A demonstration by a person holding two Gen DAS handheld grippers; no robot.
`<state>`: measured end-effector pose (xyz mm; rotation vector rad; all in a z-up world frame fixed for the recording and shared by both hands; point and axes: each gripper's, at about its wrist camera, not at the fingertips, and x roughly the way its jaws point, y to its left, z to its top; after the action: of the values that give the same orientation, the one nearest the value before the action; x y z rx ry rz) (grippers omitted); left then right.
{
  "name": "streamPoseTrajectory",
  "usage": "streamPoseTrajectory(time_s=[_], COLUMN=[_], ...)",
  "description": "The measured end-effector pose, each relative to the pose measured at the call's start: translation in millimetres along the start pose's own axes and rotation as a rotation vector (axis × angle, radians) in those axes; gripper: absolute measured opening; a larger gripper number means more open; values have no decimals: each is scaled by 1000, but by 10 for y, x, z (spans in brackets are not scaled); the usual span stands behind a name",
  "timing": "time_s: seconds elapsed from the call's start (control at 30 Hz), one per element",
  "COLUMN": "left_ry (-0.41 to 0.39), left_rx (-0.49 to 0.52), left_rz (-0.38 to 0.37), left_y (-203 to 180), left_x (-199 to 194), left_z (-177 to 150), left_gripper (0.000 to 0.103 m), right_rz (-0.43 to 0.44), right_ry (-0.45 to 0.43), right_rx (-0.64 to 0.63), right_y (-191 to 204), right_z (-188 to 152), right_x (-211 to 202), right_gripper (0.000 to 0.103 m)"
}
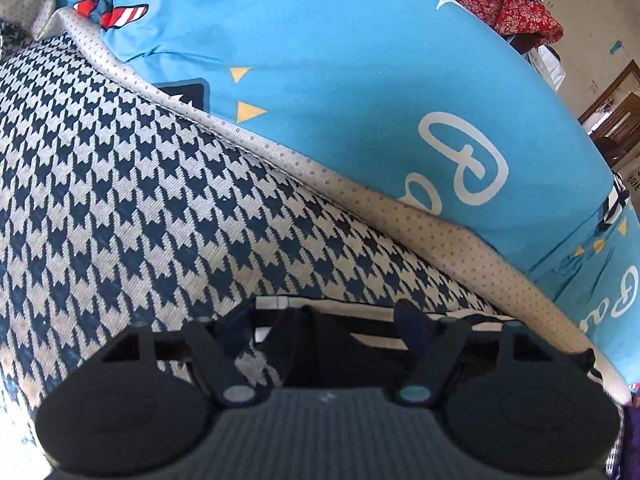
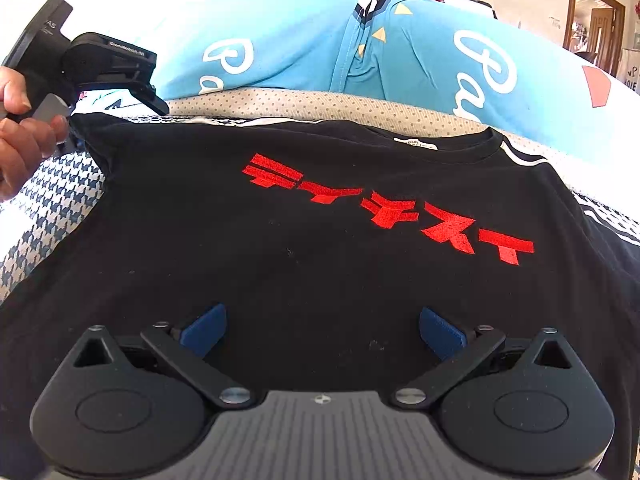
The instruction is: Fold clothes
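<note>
Left wrist view: our left gripper (image 1: 344, 324) stands half open astride the black T-shirt (image 1: 344, 344) edge, over the houndstooth blanket (image 1: 120, 184); whether its pads touch cloth we cannot tell.

Right wrist view: our right gripper (image 2: 322, 330) hovers wide open and empty above the shirt, spread flat. We judge a first fold pending: both must pinch an edge.

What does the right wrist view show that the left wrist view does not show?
Only the right wrist view: the red lettering on the black T-shirt, its neck label, and the left gripper at the shirt's far-left corner. Only the left wrist view: a red-and-white striped print. Both: the houndstooth blanket, the blue bedsheet, the dotted border.
</note>
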<state>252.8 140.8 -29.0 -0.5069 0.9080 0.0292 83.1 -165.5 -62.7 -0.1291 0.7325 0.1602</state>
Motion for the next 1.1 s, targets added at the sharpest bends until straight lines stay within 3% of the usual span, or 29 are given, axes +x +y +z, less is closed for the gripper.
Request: streamPoseTrajectory(time_s=[0.07, 0.27, 0.37, 0.53, 0.63, 0.7, 0.77, 0.87, 1.1], left_ry=[0, -27, -50, -162, -209, -242, -219, -173, -145], left_rx=[14, 60, 60, 118, 74, 63, -2, -97, 5], left_rz=[-9, 21, 45, 160, 194, 277, 300, 188, 69], left_y=[-16, -73, -98, -190, -104, -12, 149, 320, 16], left_x=[33, 105, 117, 67, 11, -21, -17, -43, -78], left_z=[24, 59, 51, 20, 84, 123, 176, 239, 187], left_gripper=[41, 16, 14, 12, 2, 0, 0, 2, 10], right_rz=[0, -1, 0, 3, 3, 4, 4, 4, 4], right_ry=[-1, -2, -2, -3, -2, -2, -2, -1, -2], right_rx=[0, 0, 0, 0, 0, 0, 0, -1, -1], right_y=[-1, 2, 4, 1, 3, 0, 1, 5, 1], right_z=[2, 6, 8, 9, 9, 7, 10, 17, 17], right_x=[2, 4, 6, 11, 10, 7, 7, 11, 14], right_gripper=[103, 103, 103, 103, 103, 103, 103, 103, 103])
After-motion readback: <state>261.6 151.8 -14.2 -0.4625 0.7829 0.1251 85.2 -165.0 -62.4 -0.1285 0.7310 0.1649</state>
